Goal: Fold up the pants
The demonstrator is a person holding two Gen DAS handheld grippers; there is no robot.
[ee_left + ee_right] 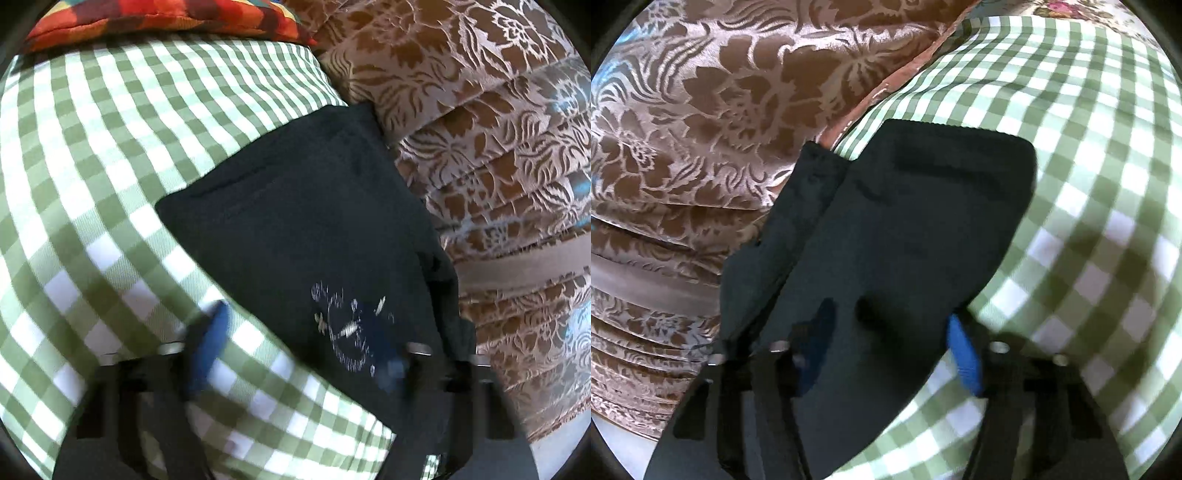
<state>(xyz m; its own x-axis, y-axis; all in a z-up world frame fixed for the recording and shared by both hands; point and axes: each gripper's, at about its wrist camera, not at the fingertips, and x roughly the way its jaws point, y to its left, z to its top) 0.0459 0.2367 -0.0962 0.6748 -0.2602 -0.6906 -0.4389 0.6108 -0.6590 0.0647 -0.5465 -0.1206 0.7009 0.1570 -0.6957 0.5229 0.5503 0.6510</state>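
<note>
The dark navy pants (306,218) lie folded into a compact rectangle on the green-and-white checked cloth (92,166), with a pale printed emblem (351,328) near me. My left gripper (303,350) is open, its blue pads spread wide: one over the cloth, one over the pants' near edge. In the right wrist view the same folded pants (905,229) lie on the checked cloth (1089,184). My right gripper (890,350) is open, the left pad over the fabric, the right pad (964,354) at the fold's edge.
A brown floral bed cover (480,129) hangs in folds beside the cloth, also in the right wrist view (701,110). A red-orange patchwork cushion (166,18) lies at the far edge of the cloth.
</note>
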